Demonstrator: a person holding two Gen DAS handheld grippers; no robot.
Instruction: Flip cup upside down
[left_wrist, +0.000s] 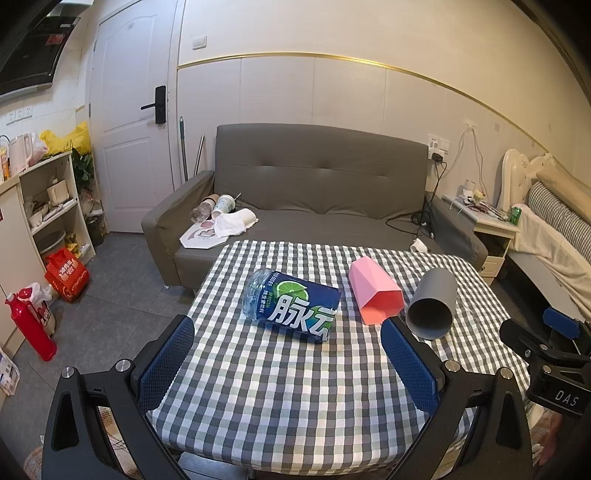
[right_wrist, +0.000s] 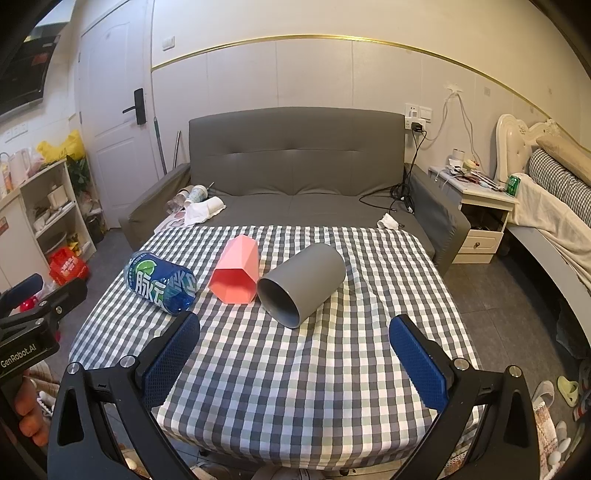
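A grey sofa (right_wrist: 295, 173) stands against the cream panelled wall (right_wrist: 332, 70), white door (right_wrist: 110, 122) at left.

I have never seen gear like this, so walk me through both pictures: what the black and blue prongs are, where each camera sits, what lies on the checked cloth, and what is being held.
Each picture comes from a camera on a hand-held two-finger gripper, looking along its blue-padded fingers. The left gripper and the right gripper are both open and hold nothing. On the checked tablecloth three things lie on their sides: a blue cut-off drink bottle with a lime label, a pink faceted plastic cup and a grey round cup. Behind stands a grey sofa.
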